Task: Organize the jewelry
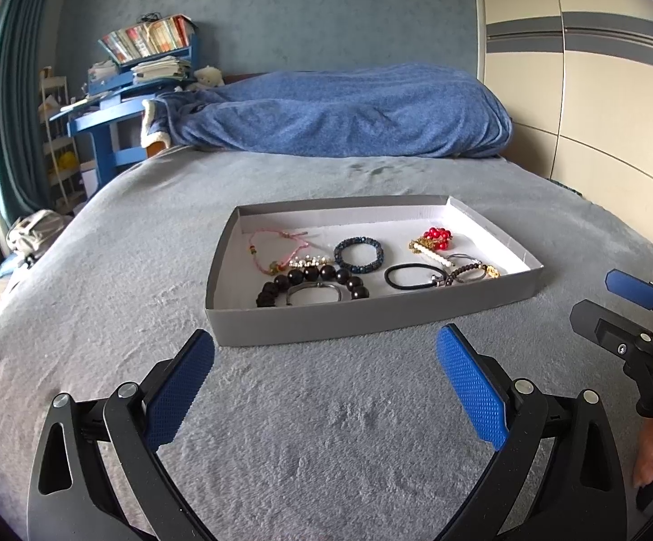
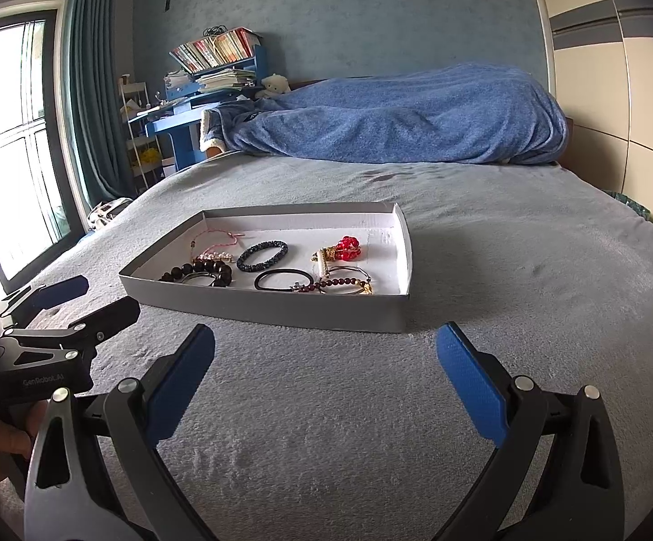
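Left gripper point(image 1: 324, 363) and right gripper point(image 2: 324, 358), jaws spread wide, empty, near tray point(image 1: 371, 315).

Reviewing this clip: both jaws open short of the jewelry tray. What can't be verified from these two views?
- Large black bead bracelet: right wrist view, the tray near wall cuts off its lower part.
- Gold and pearl pieces: both views, tangled and too small to separate.
- Right gripper: left wrist view, cut off by the frame edge.
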Available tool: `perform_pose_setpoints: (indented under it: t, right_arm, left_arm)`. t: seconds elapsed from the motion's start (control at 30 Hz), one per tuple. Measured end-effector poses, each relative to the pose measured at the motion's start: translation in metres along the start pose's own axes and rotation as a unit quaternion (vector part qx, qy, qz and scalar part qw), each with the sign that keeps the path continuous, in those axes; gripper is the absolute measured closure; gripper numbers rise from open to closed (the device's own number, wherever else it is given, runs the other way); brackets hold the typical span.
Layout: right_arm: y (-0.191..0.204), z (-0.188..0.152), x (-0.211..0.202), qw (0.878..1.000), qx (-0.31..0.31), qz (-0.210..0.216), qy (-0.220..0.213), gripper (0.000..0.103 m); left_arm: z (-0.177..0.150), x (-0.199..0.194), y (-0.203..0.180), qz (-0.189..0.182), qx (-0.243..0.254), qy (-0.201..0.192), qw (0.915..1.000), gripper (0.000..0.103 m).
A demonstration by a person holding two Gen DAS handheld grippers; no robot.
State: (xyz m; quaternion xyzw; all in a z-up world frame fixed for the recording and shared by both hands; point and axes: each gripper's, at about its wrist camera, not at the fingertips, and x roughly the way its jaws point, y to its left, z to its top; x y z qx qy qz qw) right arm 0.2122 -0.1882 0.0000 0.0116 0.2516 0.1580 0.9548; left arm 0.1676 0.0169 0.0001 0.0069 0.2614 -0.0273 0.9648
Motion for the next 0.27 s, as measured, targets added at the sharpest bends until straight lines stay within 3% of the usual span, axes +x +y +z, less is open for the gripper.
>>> perform_pose_setpoints:
  t: [0.27]
  right_arm:
    - [0.0009, -0.0010, 0.0012, 1.000, 0.000, 0.001, 0.000, 0.006]
  left_arm:
    - [0.0007, 0.0001, 0.0008, 0.001, 0.001, 0.002, 1.0000, 0.005]
